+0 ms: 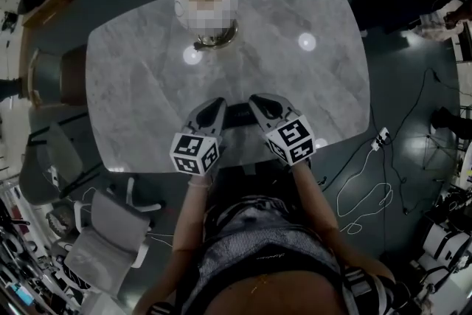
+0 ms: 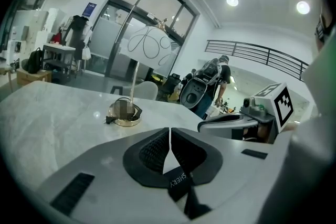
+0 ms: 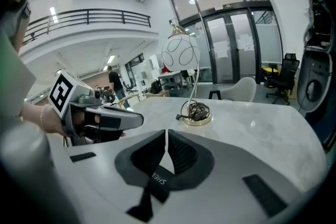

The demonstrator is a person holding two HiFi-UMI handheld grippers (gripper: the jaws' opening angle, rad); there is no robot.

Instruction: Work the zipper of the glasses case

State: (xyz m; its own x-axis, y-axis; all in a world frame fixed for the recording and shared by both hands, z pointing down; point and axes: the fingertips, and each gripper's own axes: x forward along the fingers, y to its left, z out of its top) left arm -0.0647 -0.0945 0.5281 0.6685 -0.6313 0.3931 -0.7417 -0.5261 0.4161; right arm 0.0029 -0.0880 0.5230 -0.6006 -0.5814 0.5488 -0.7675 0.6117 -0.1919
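A dark glasses case (image 1: 237, 116) lies on the marble table (image 1: 147, 85) near its front edge, between my two grippers. The left gripper (image 1: 216, 105) sits just left of the case, the right gripper (image 1: 258, 101) just right of it. Whether either touches the case I cannot tell. In the left gripper view my left gripper (image 2: 169, 132) is shut, pads together with nothing between them. The right gripper (image 3: 166, 135) in its own view is shut the same way. Neither gripper view shows the case; each shows the other gripper beside it.
A table lamp with a round gold base (image 1: 214, 39) and coiled cord stands at the table's far side, its base (image 2: 125, 116) ahead of both grippers. Chairs (image 1: 103, 232) stand left of the table, and cables (image 1: 369, 195) lie on the floor at right.
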